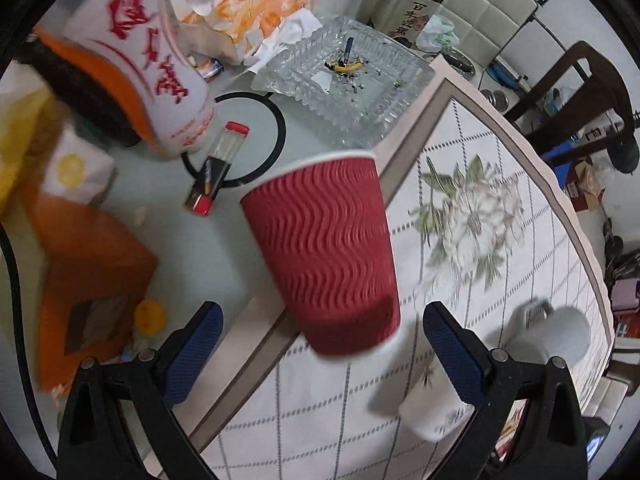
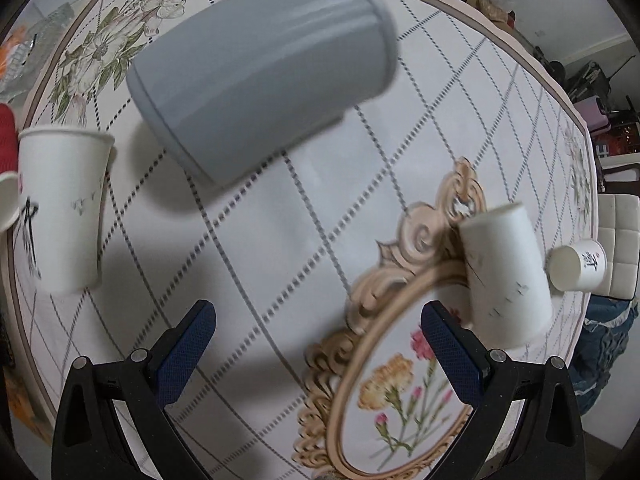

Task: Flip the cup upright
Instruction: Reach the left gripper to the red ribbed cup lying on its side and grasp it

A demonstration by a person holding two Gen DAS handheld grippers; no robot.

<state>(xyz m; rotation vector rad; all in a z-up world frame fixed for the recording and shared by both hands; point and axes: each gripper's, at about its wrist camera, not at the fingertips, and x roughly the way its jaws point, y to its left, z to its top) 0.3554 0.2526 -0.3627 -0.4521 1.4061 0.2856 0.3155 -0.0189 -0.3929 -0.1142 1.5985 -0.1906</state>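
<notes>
- Cups are scattered over the table (image 2: 256, 264), several of them not upright, which I judge is why both my tongs face them with the jaws spread and nothing held.
- My left gripper (image 1: 320, 356) is open, its blue pads (image 1: 196, 344) well apart, lined up on the red ribbed cup (image 1: 324, 248) just ahead.
- That red cup stands mouth up, by the rolled white rim at its far end, right at the border of the flowered tablecloth (image 1: 480, 216) near the table's cluttered edge; its base sits between my pads but is not touched.
- So I judge the red cup needs no turning.
- My right gripper (image 2: 320, 356) is also spread wide, empty, pointed at the grey cup (image 2: 264, 76) lying on its side near the middle of the cloth, well ahead of the fingertips.
- Grey cup's closed end points toward the far edge; which end I should take I cannot tell for sure.
- A white paper cup (image 2: 64, 208) stands upright toward the left edge; another white cup (image 2: 508, 272) is tilted beside my right finger, and a small cup (image 2: 580, 266) lies near the right edge.
</notes>
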